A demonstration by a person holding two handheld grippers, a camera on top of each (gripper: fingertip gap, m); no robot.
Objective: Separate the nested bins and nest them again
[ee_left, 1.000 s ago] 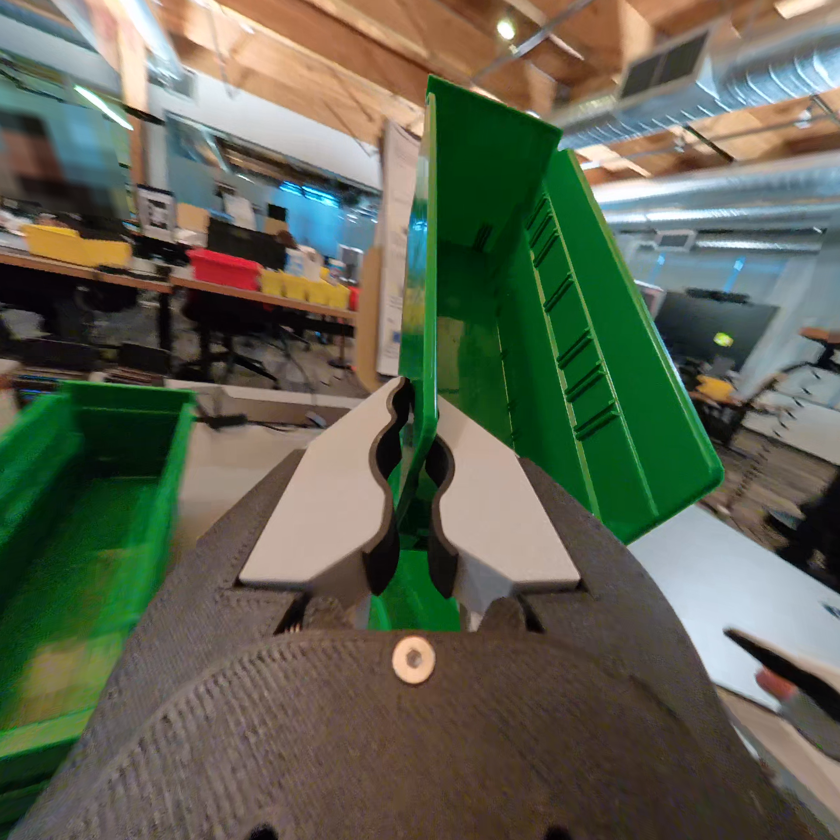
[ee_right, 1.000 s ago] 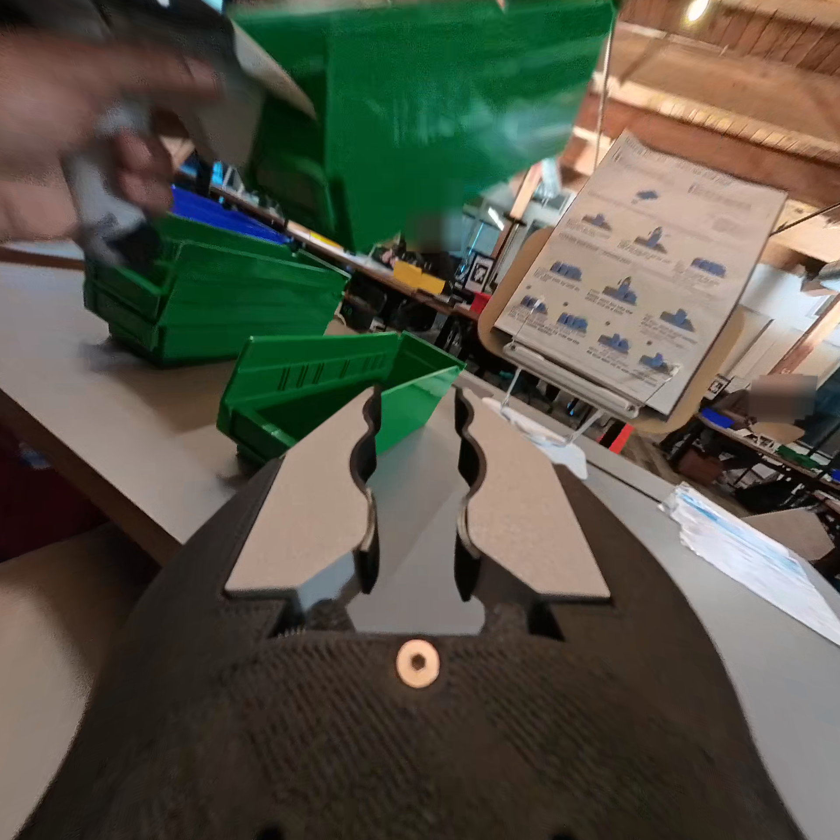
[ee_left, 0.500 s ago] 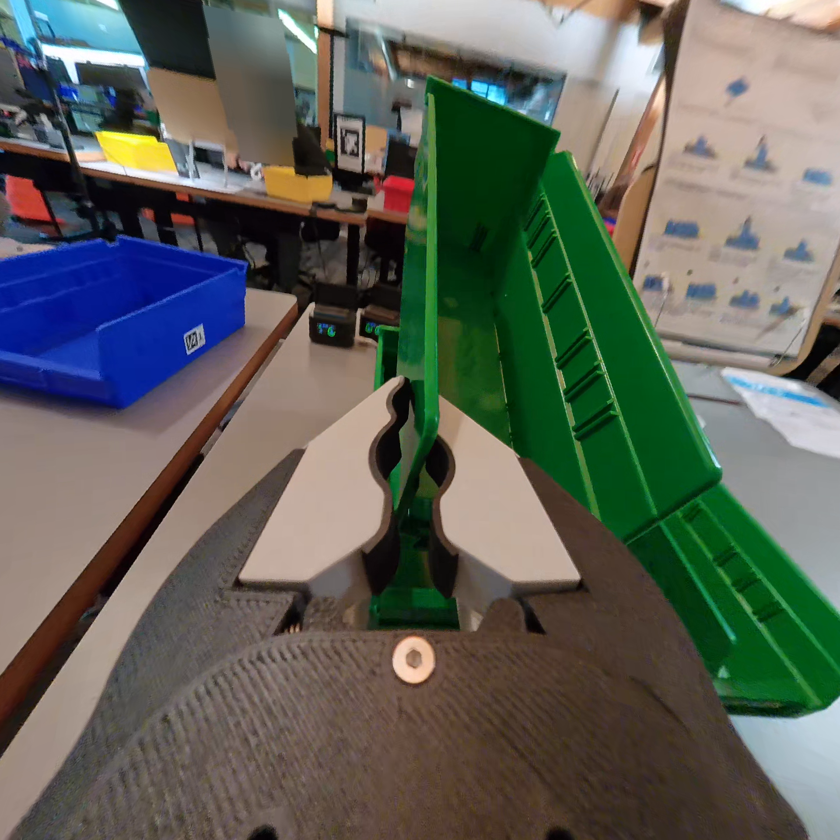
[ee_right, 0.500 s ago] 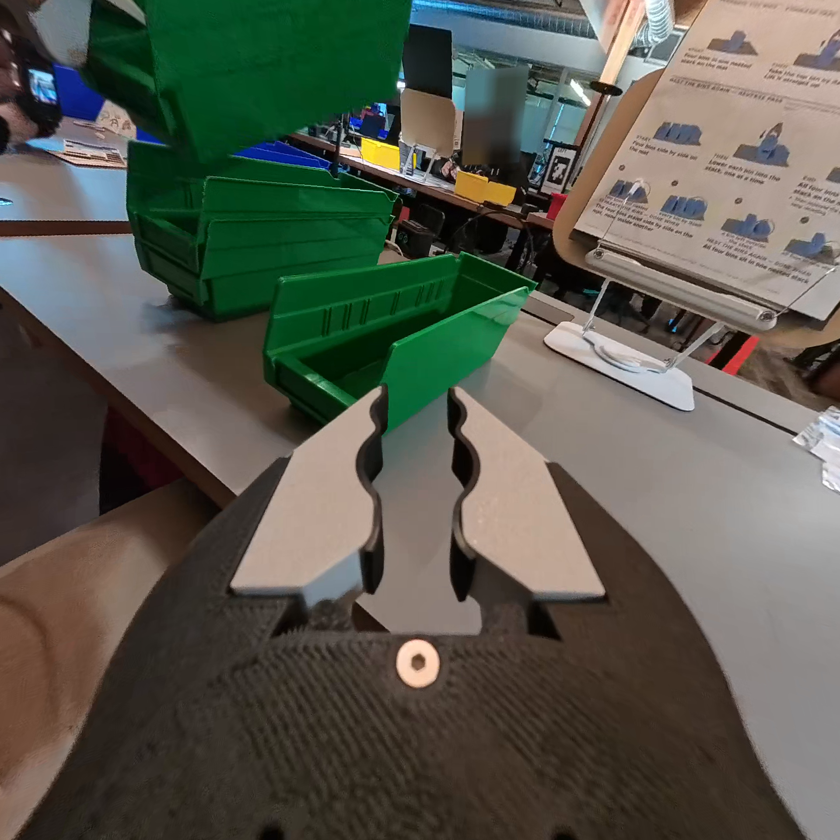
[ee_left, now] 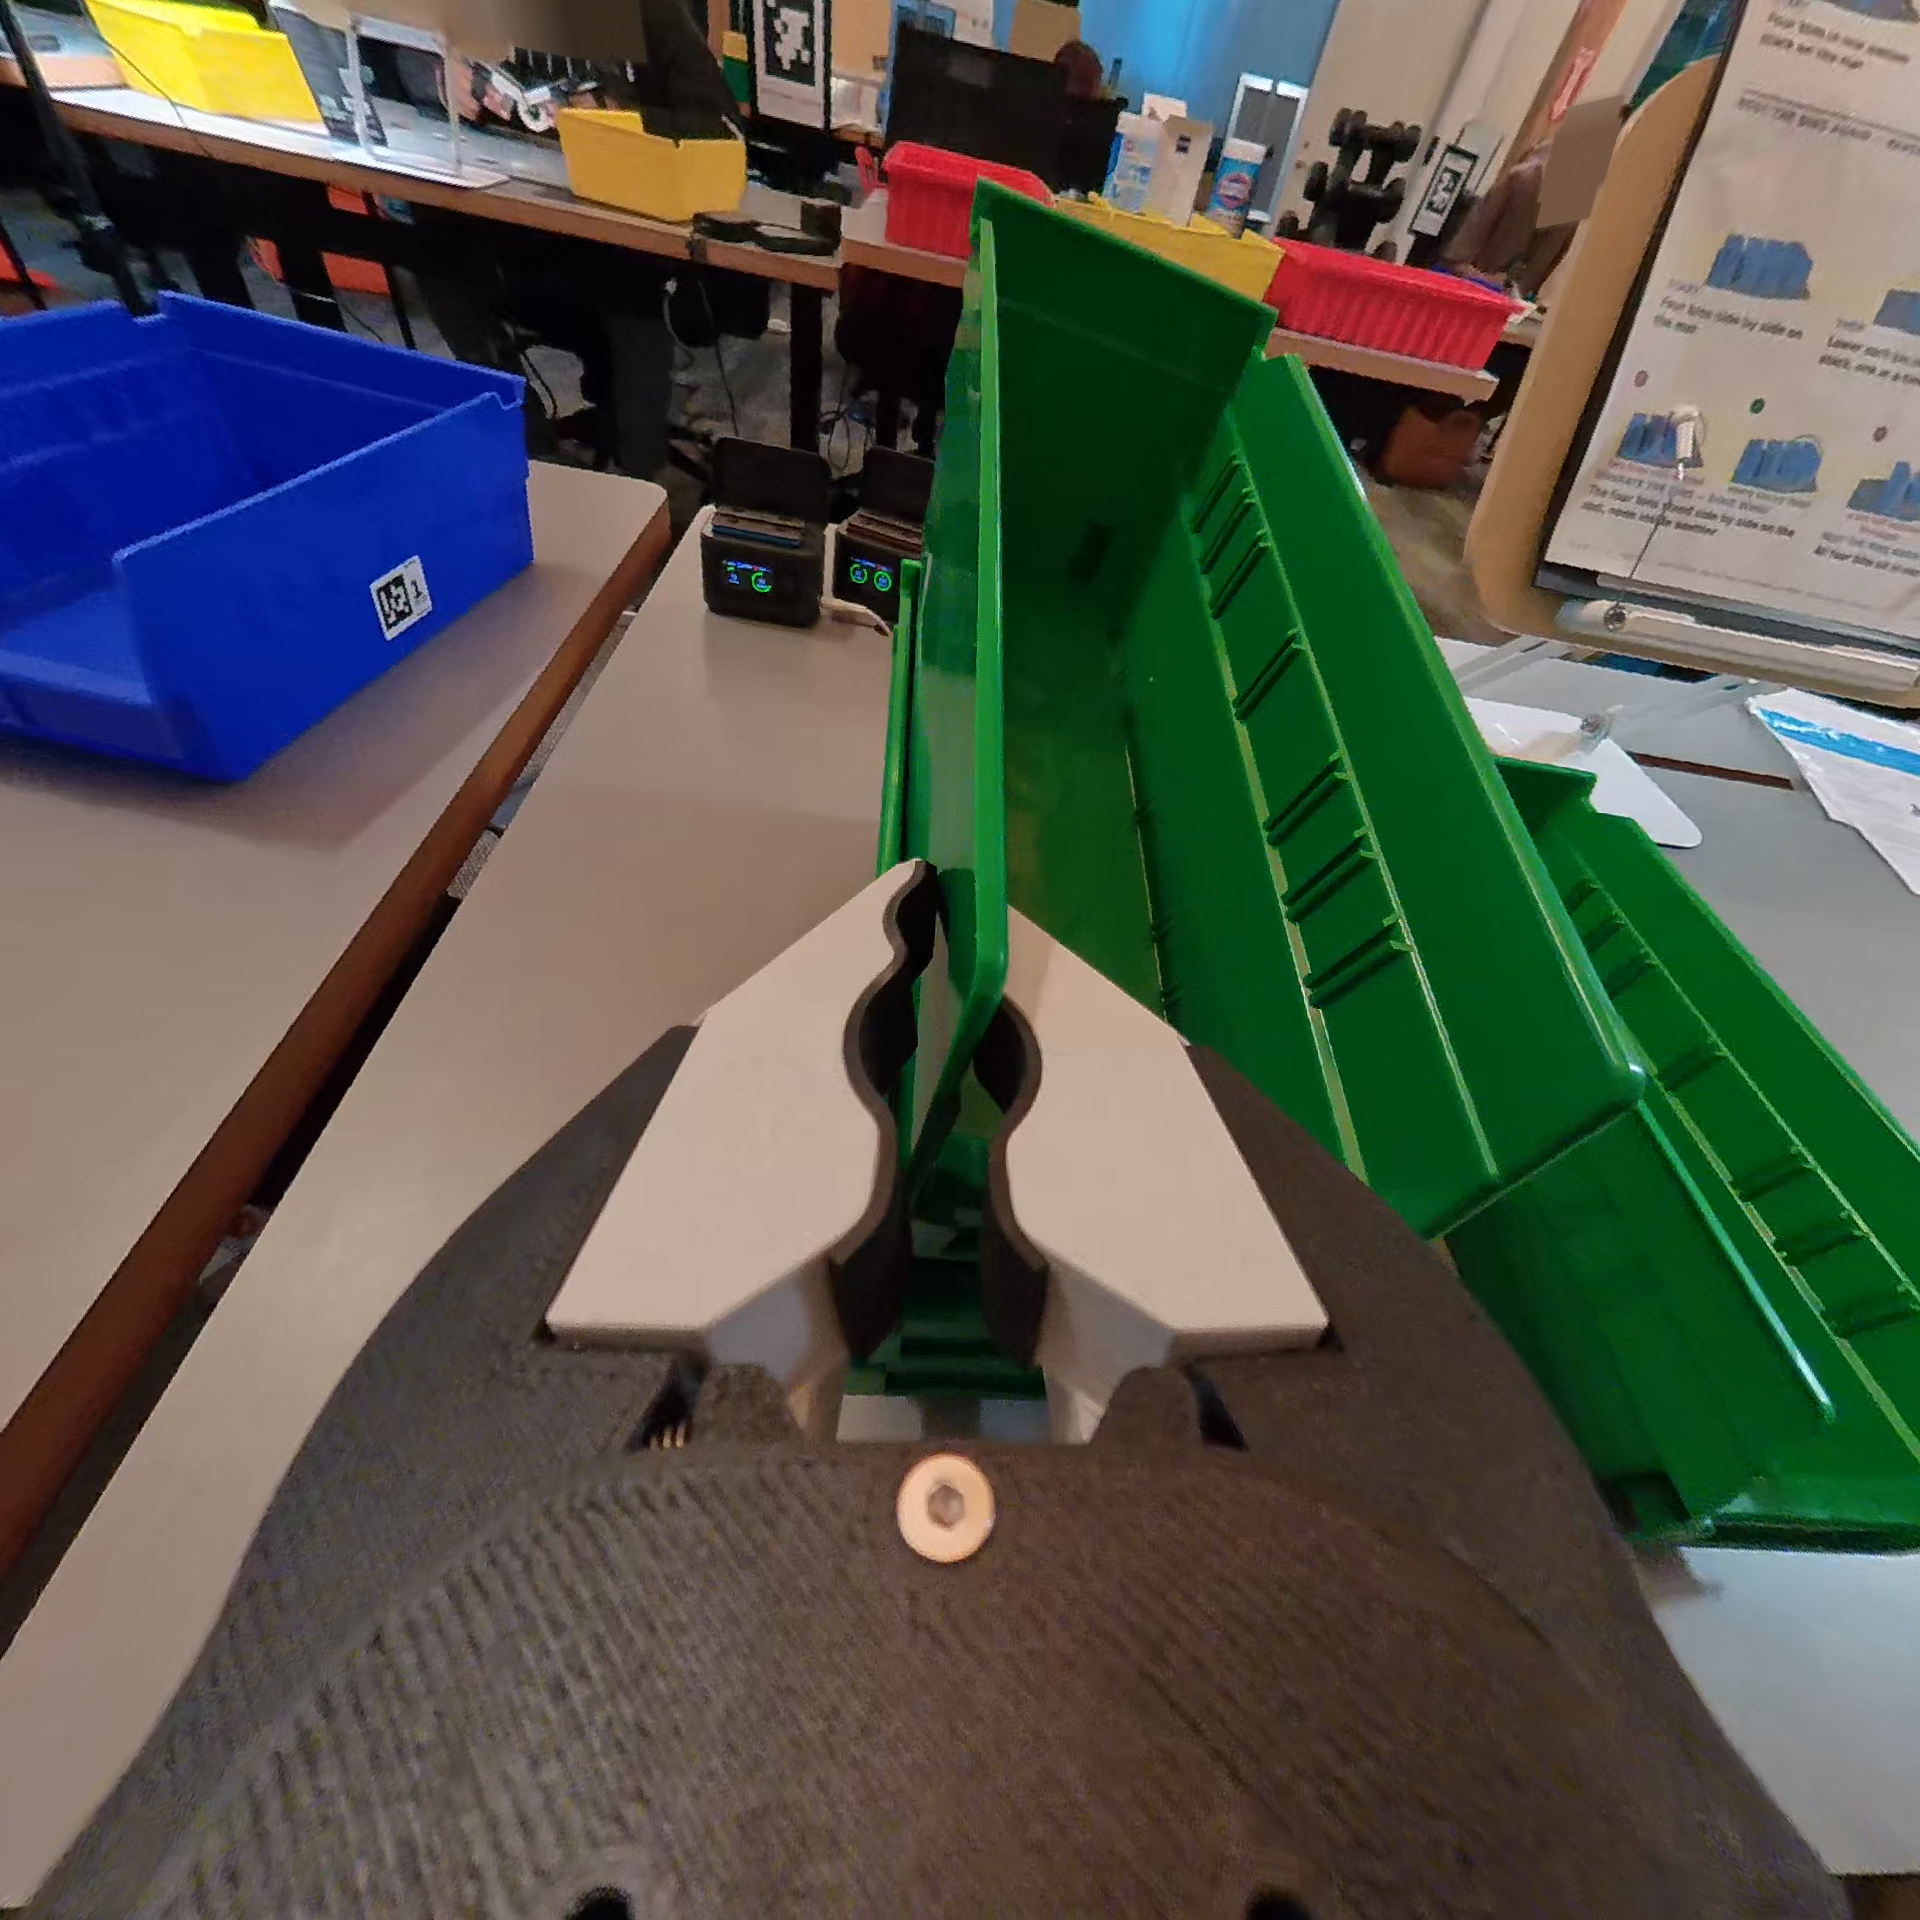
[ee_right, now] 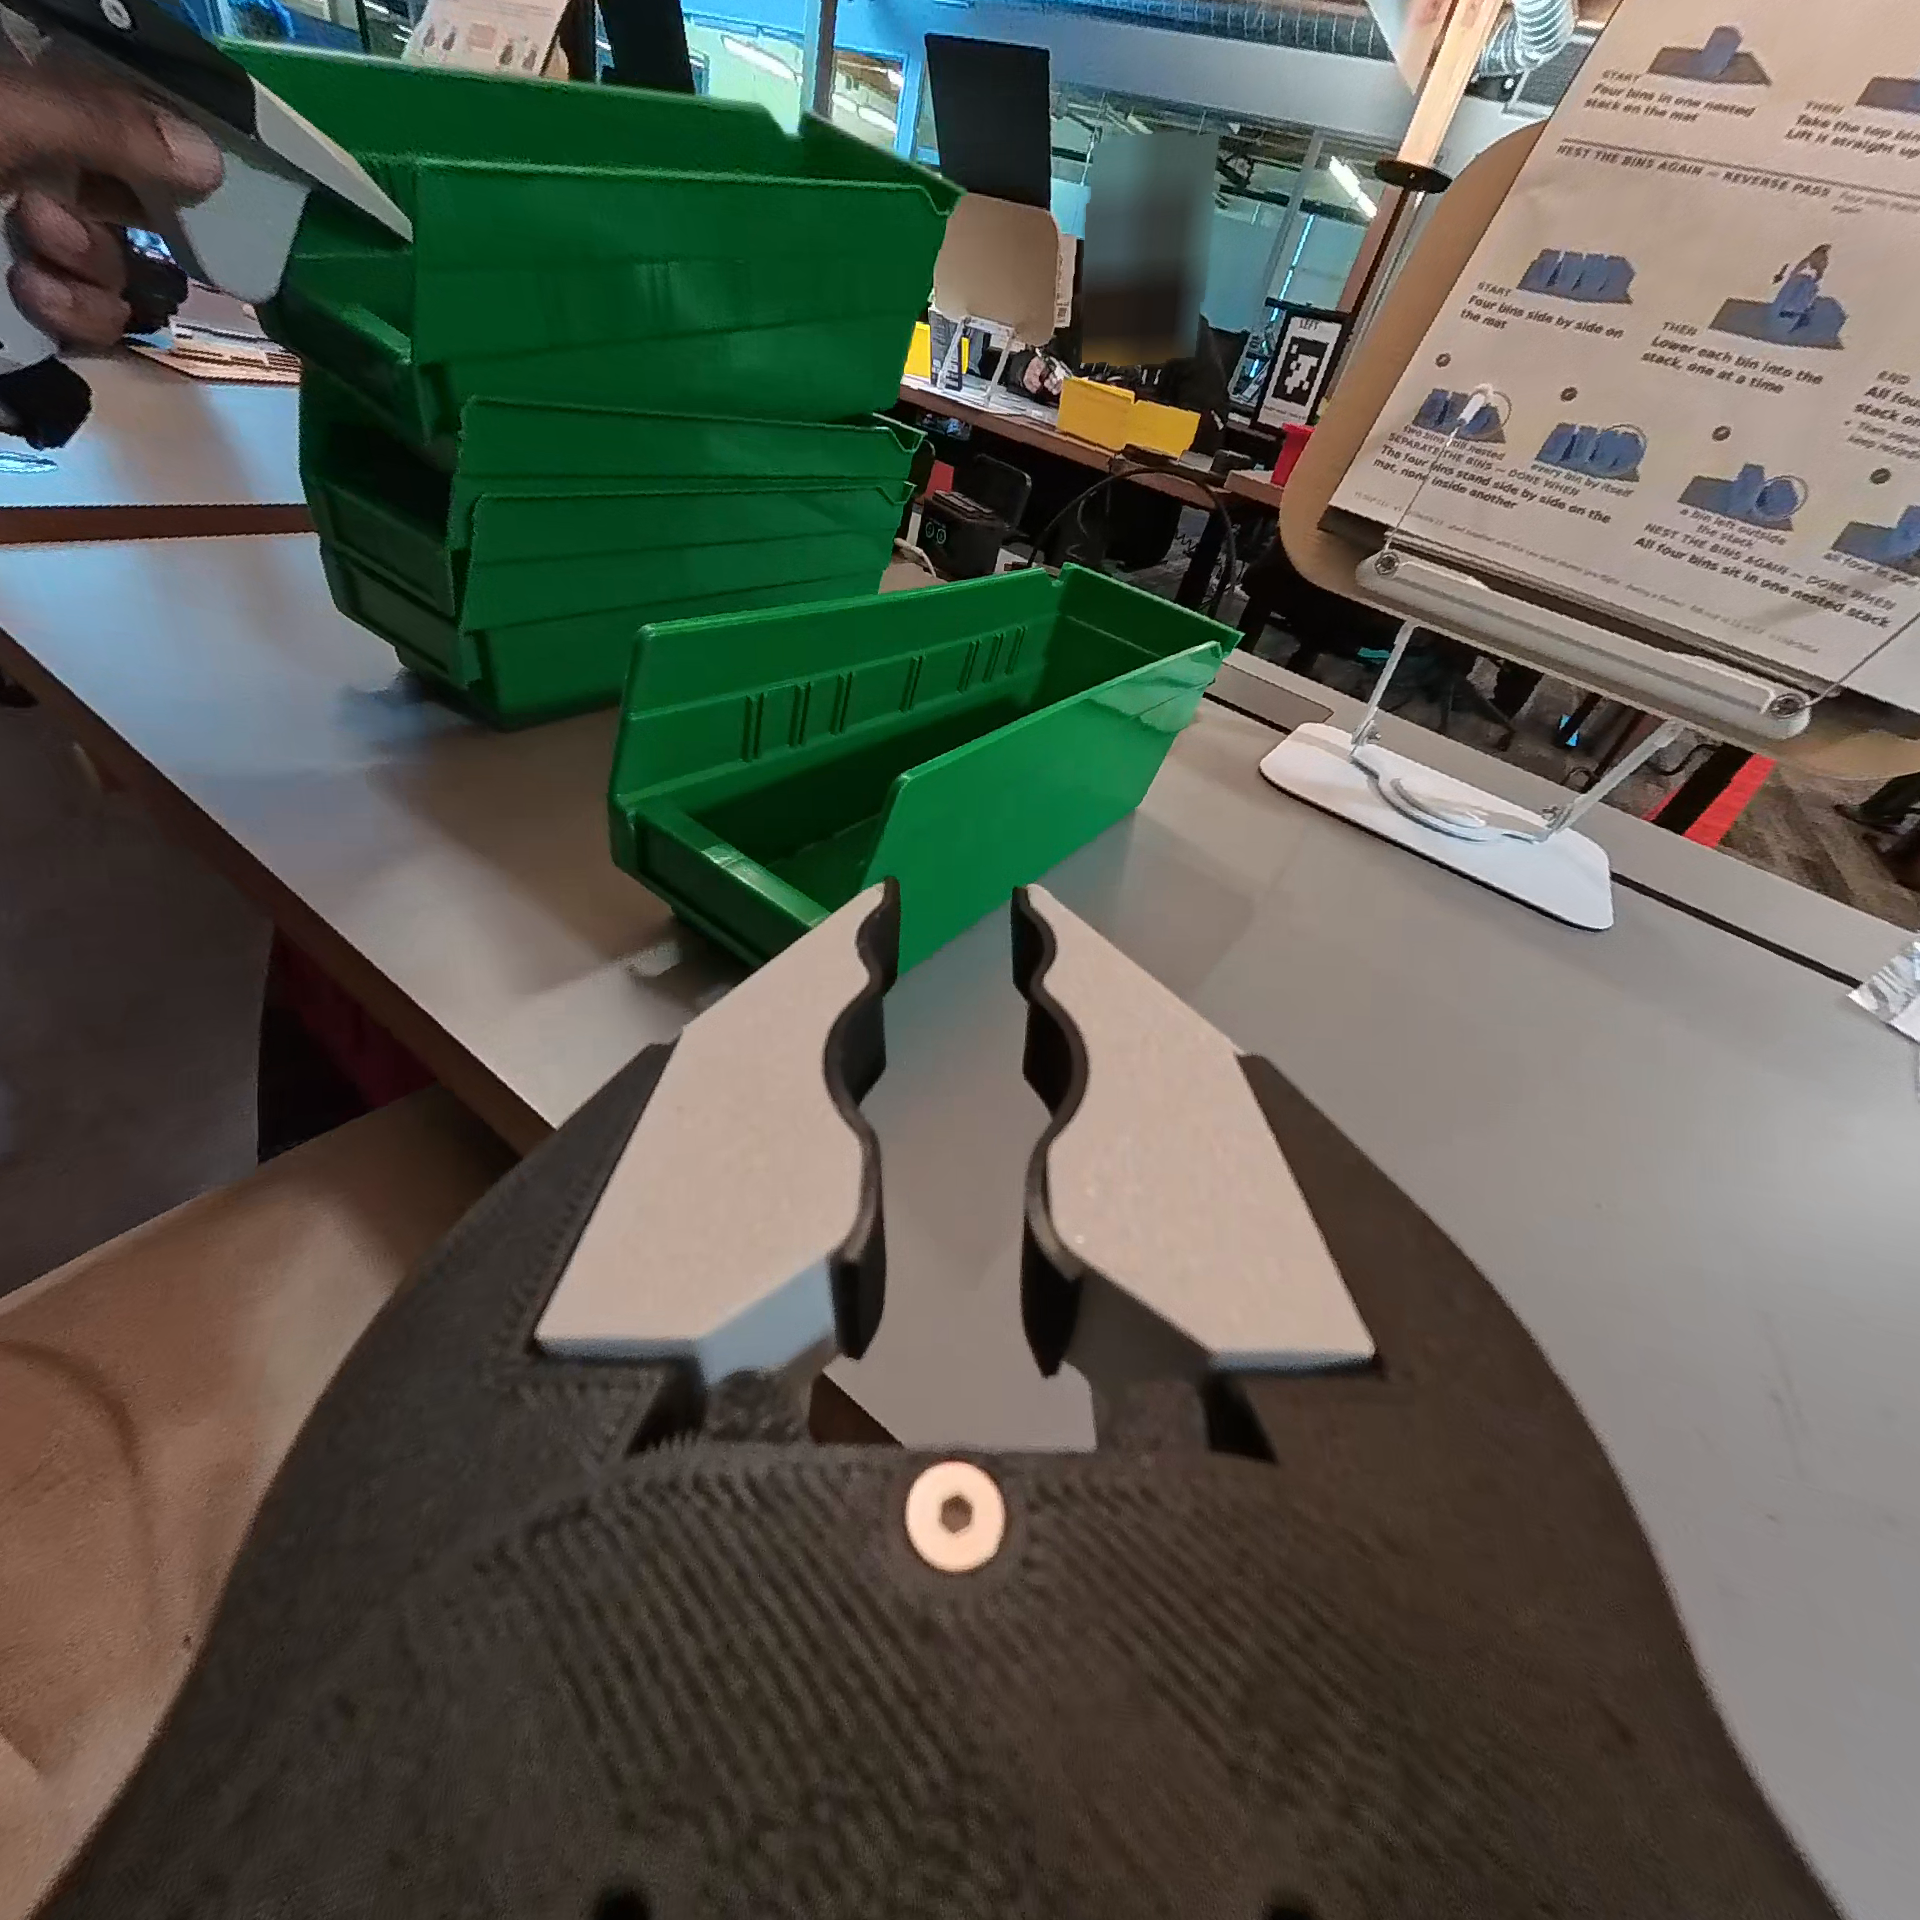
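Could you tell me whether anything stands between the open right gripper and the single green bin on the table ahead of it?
Nothing visible does: only bare grey table lies between the right gripper and the single green bin.

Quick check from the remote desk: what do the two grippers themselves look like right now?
Both match: the left gripper and right gripper each have a black, ribbed 3D-printed body with one silver hex screw, and two flat light-grey fingers lined with wavy black pads. No cables or markings show. Sleeves can't be made out.

Fingers (ee_left: 1132, 1122) clamp green bin (ee_left: 1351, 831) wall — tilted
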